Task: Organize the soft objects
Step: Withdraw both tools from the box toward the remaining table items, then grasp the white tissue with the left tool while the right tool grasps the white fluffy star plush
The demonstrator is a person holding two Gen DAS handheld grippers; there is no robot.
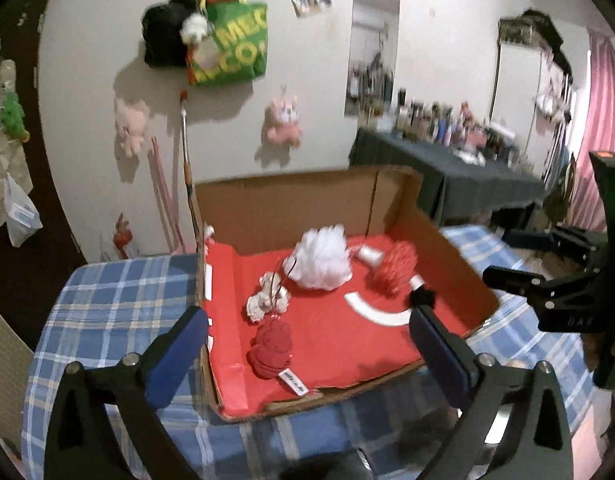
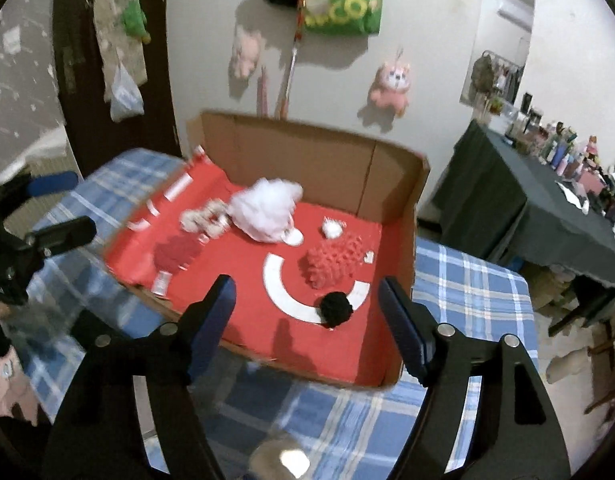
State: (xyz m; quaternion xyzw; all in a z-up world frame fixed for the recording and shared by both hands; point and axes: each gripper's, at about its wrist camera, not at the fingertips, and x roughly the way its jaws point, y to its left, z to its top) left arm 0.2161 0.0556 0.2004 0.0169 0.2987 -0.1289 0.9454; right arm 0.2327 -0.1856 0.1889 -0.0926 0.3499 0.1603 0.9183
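Observation:
A cardboard box (image 1: 307, 196) (image 2: 391, 184) with a red lining stands on a blue plaid table. Inside lie a white fluffy toy (image 1: 321, 260) (image 2: 263, 208), a red mesh puff (image 1: 393, 270) (image 2: 333, 262), a dark red knitted toy (image 1: 271, 346) (image 2: 175, 254), a cream knotted toy (image 1: 263, 300) (image 2: 203, 220) and a black pompom (image 1: 421, 298) (image 2: 336, 309). My left gripper (image 1: 307, 354) is open and empty above the box's near edge. My right gripper (image 2: 307, 324) is open and empty in front of the pompom. It also shows at the right of the left wrist view (image 1: 547, 292).
The plaid tablecloth (image 1: 107, 300) (image 2: 467, 280) surrounds the box. Pink plush toys (image 1: 283, 122) (image 2: 391, 84) and a green bag (image 1: 231, 48) hang on the wall behind. A dark table with bottles (image 1: 447, 160) (image 2: 547, 200) stands to the right.

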